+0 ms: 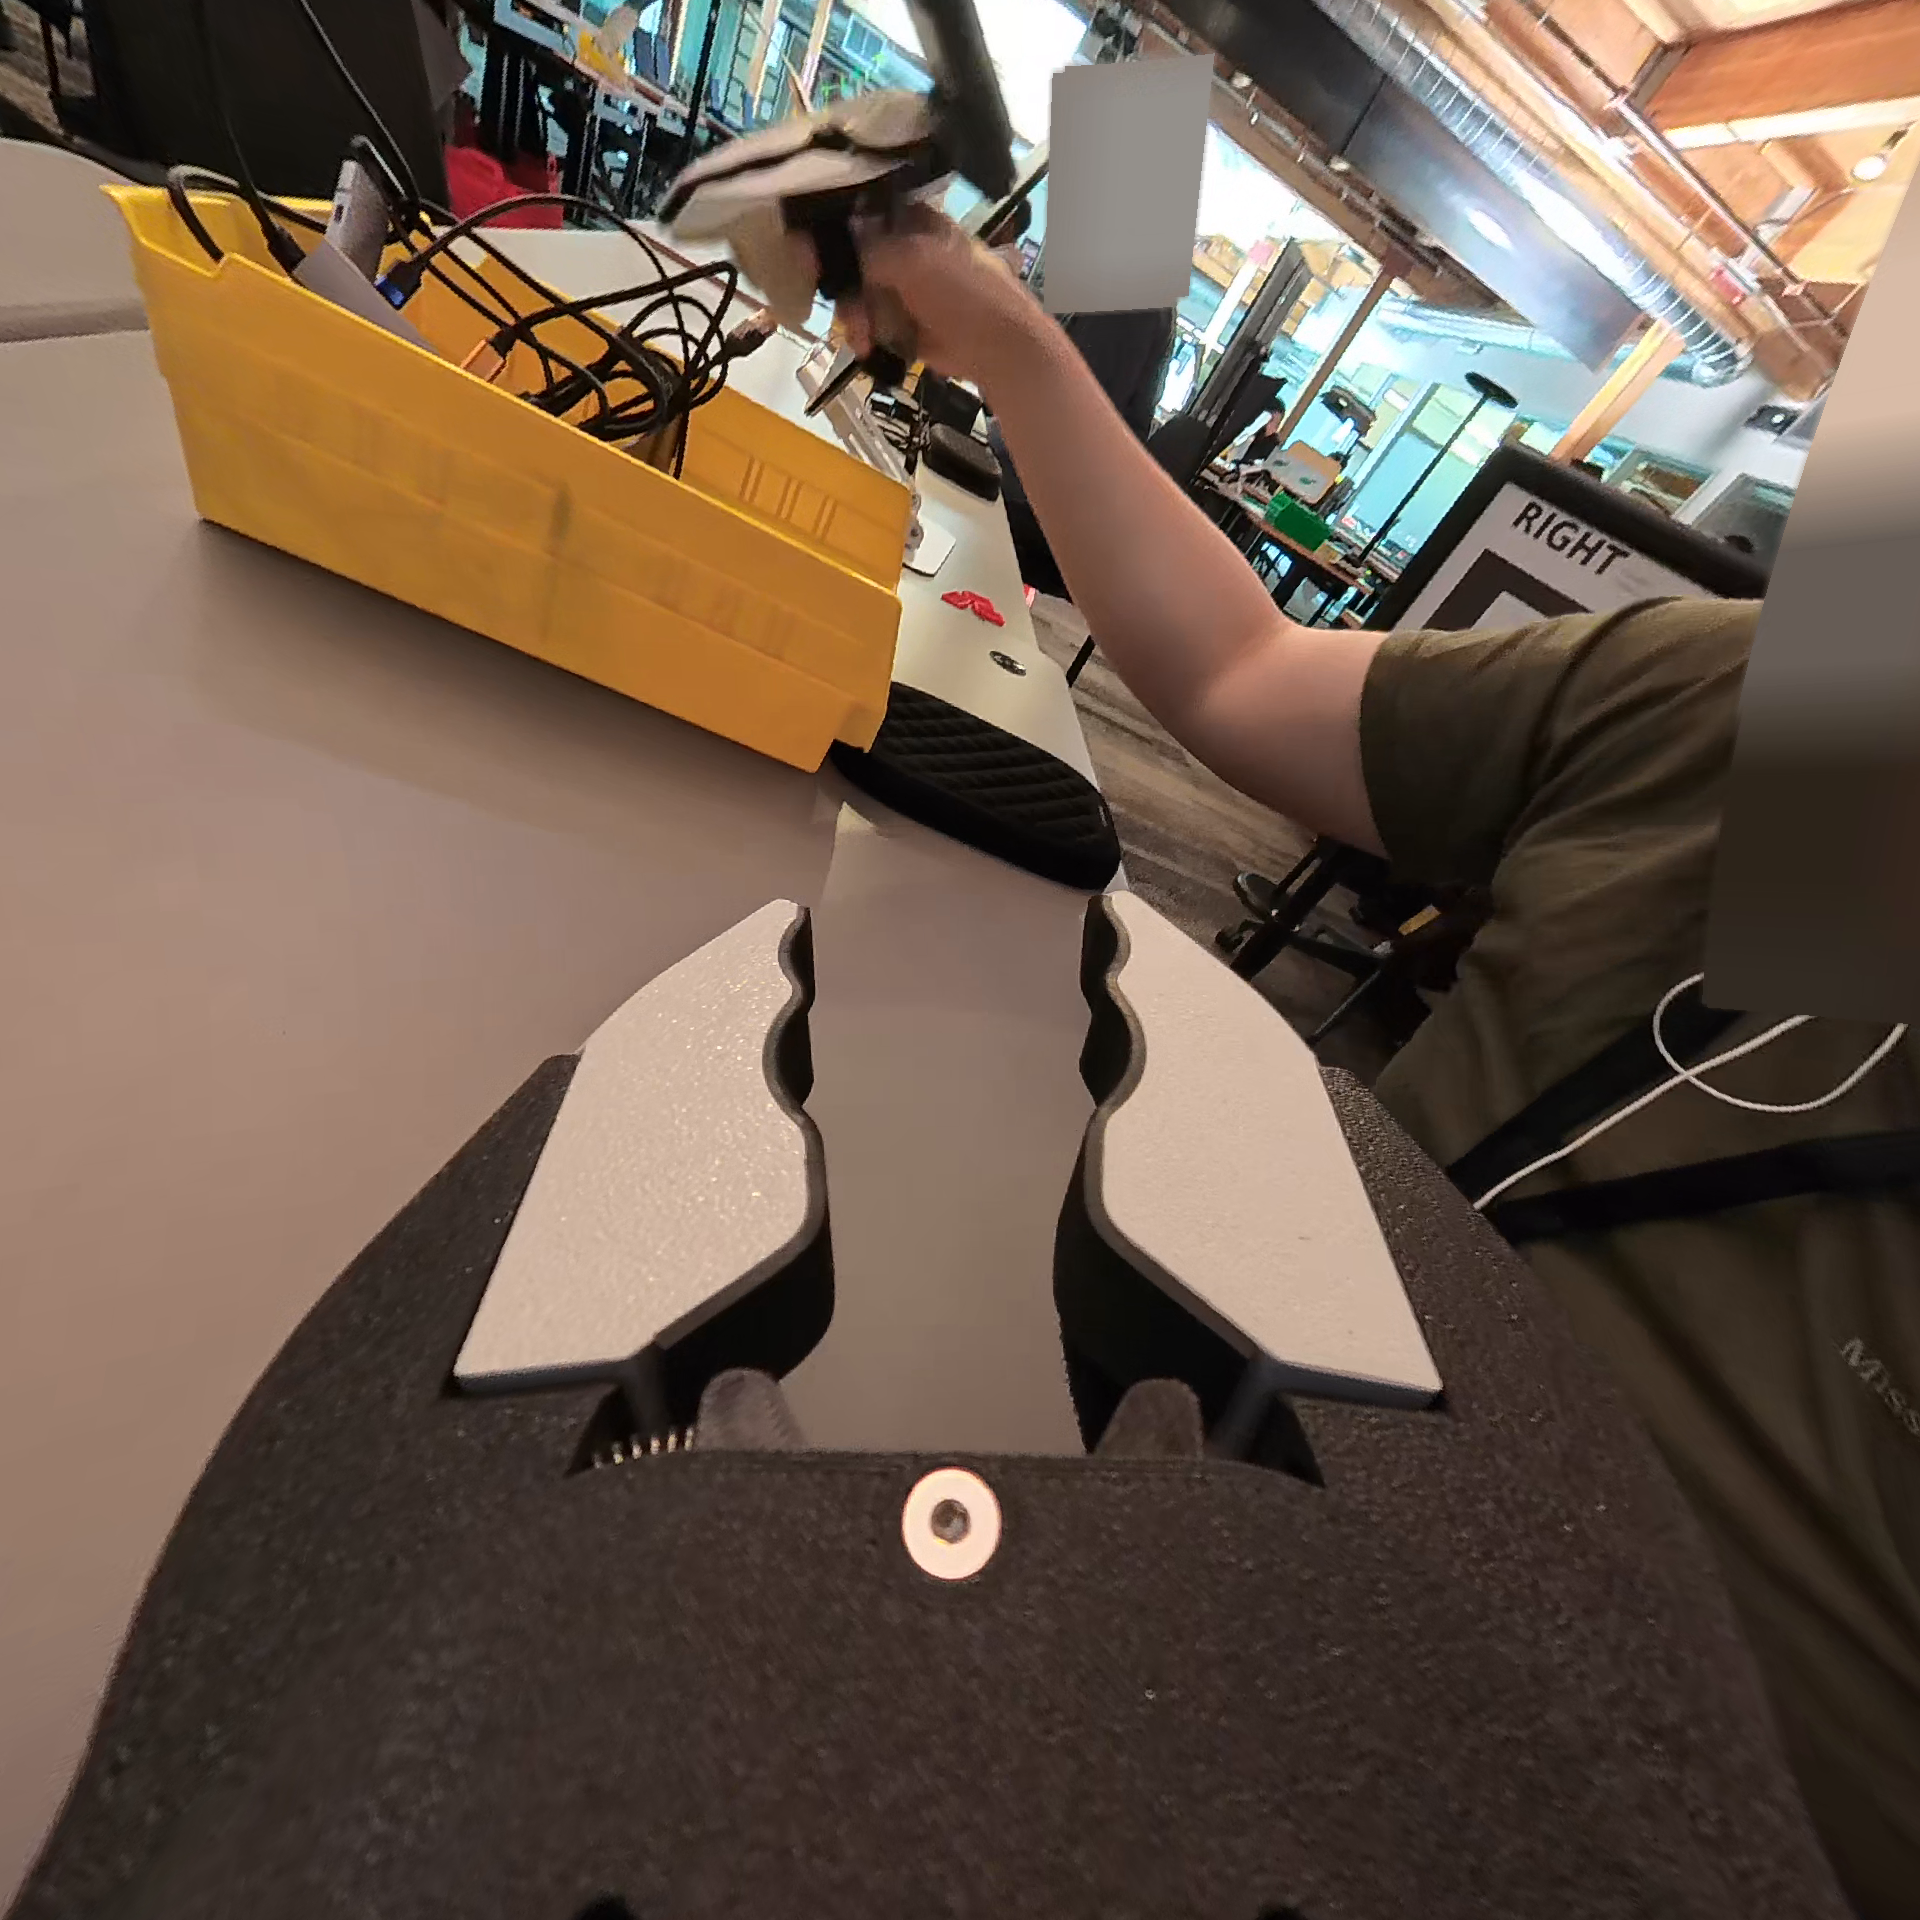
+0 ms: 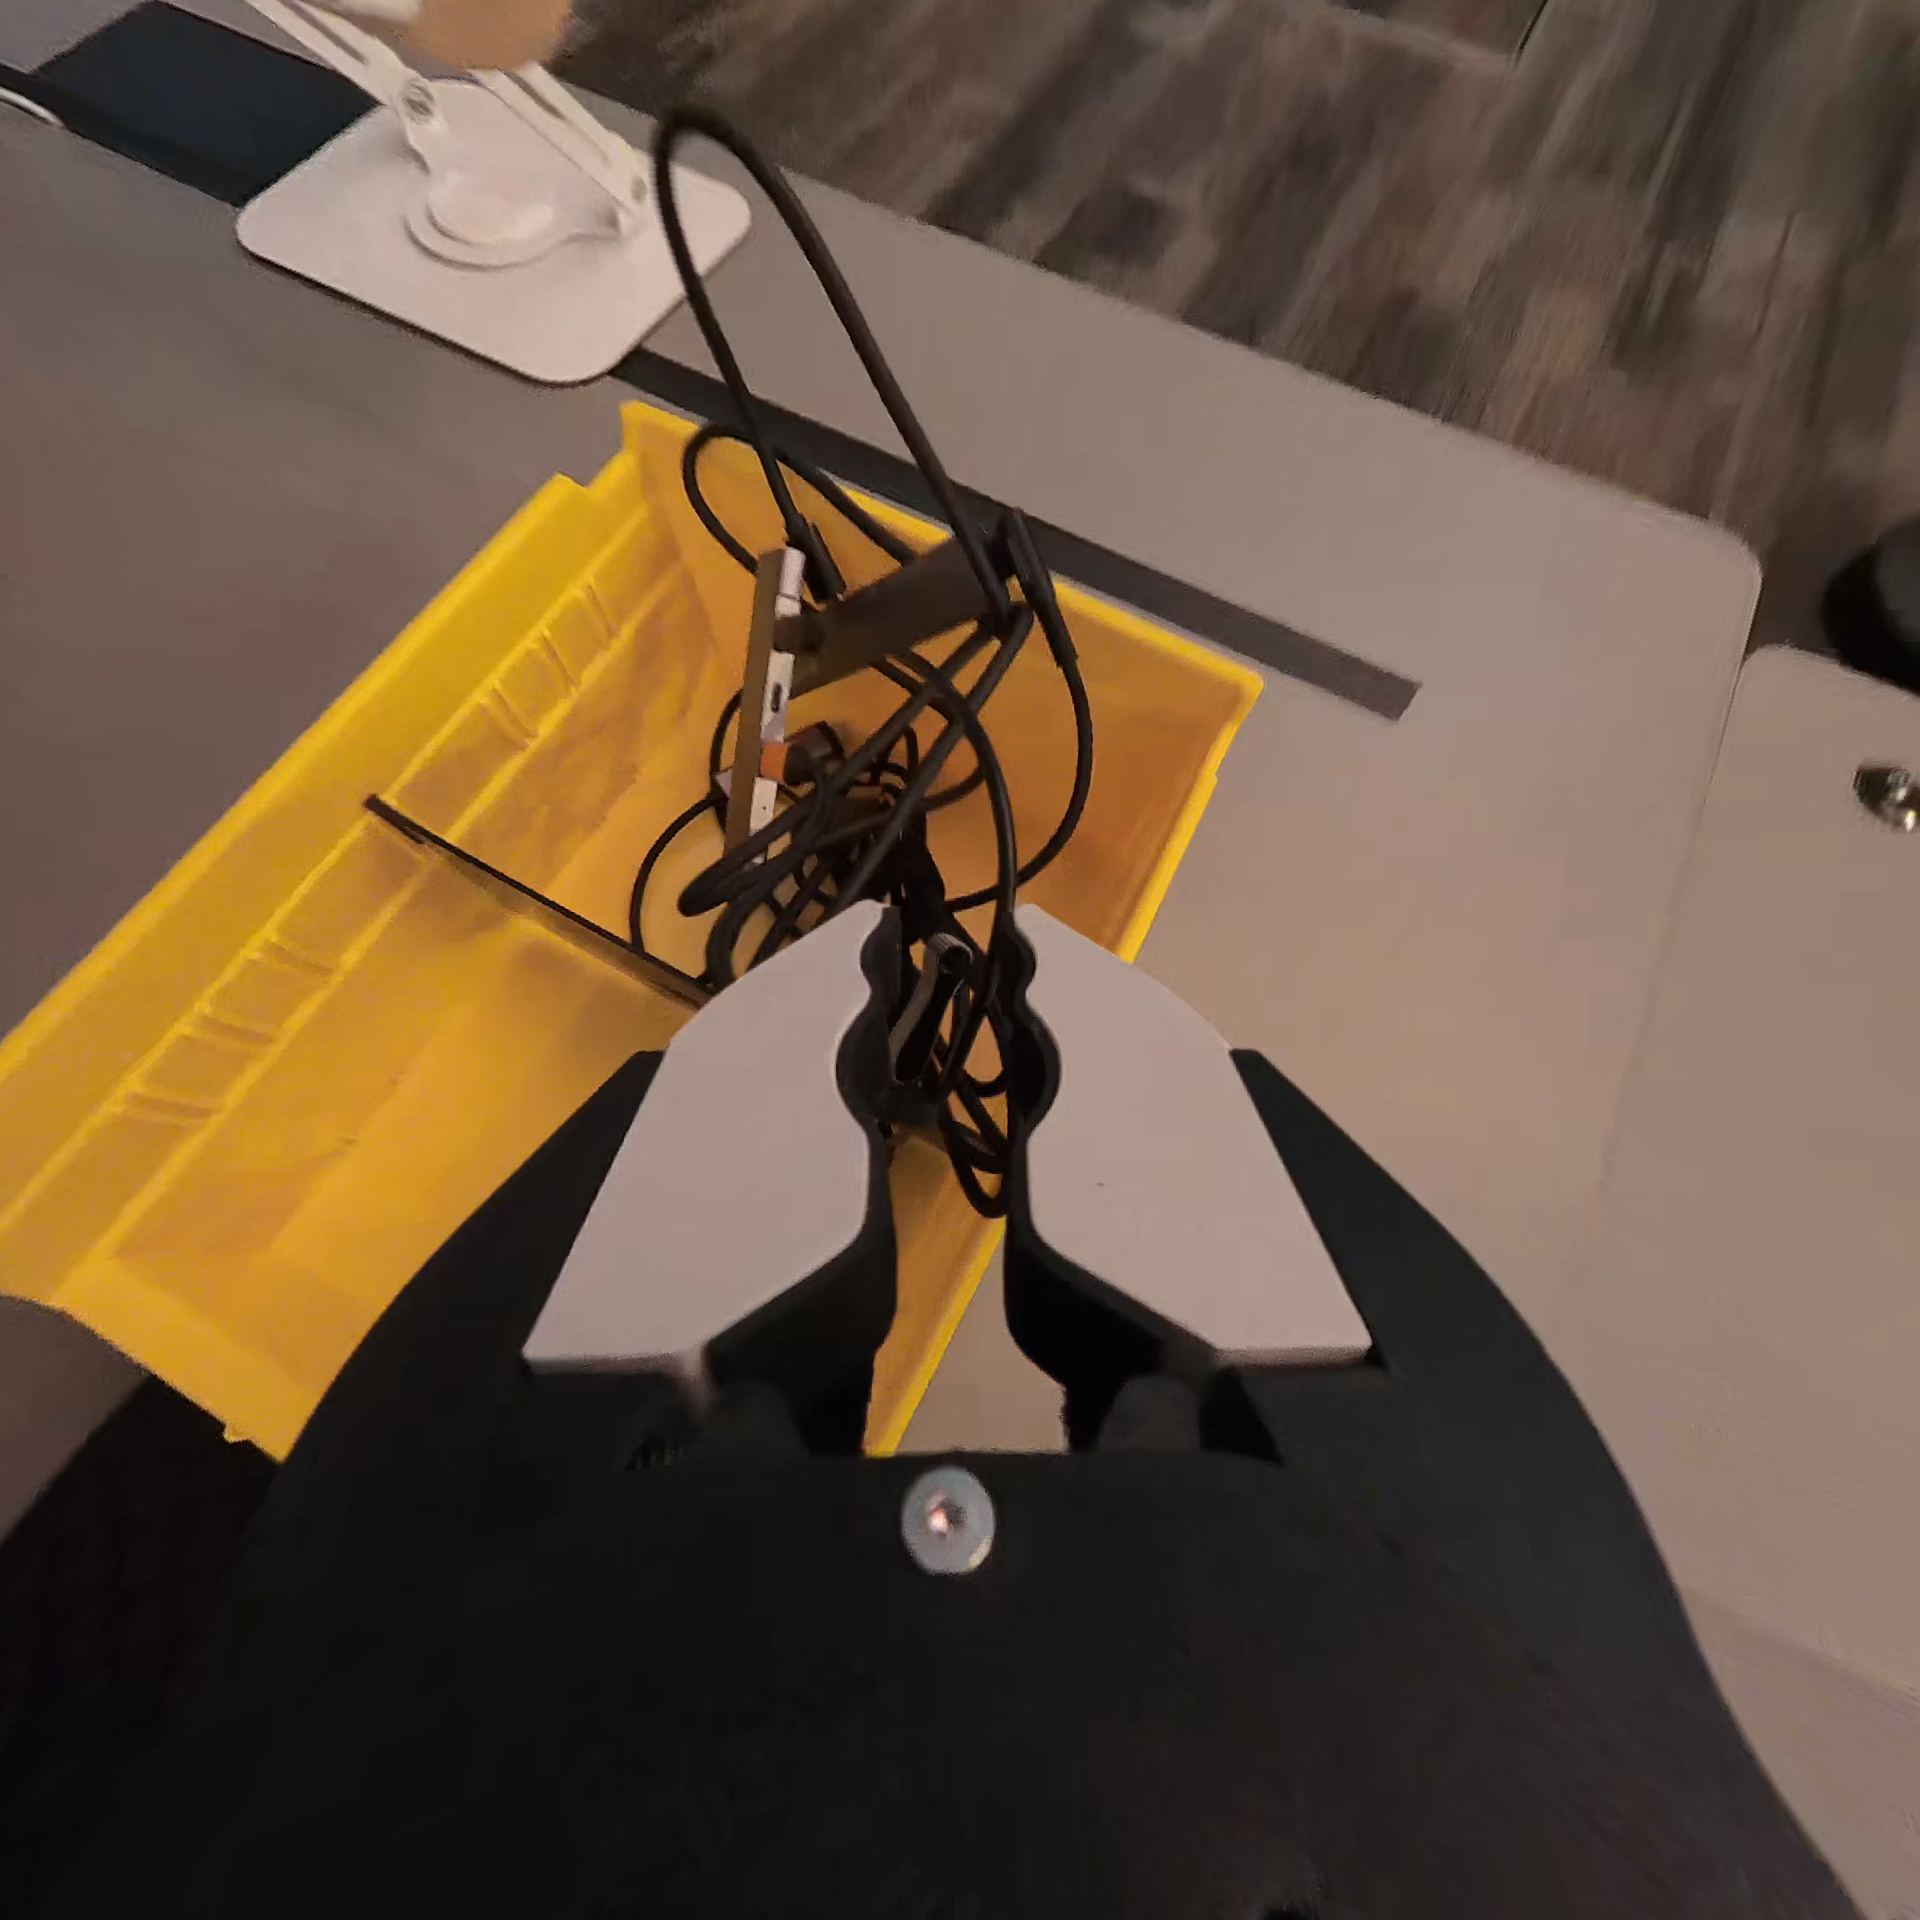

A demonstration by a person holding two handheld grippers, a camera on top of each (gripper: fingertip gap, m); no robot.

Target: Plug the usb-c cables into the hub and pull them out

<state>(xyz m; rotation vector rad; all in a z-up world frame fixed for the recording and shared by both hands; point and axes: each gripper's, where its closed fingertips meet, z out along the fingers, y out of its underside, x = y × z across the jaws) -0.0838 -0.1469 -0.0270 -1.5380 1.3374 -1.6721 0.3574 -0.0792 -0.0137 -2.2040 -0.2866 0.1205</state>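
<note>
Black USB-C cables (image 2: 997, 748), limp and tangled; my right gripper (image 2: 940, 997) pinches a silver-tipped plug (image 2: 925, 1013), left gripper (image 1: 945, 997) wide, empty.

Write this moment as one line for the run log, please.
left gripper: open, empty, low over table | right gripper: above yellow bin, fingers around cable plug | hub: in bin

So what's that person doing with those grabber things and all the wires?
A person holds a grabber in each hand. The right gripper is up above the yellow bin and seems to be pinching a black cable from the tangle inside. The hub sits among those cables. The left gripper is open, holding nothing, low over the grey table.
</note>
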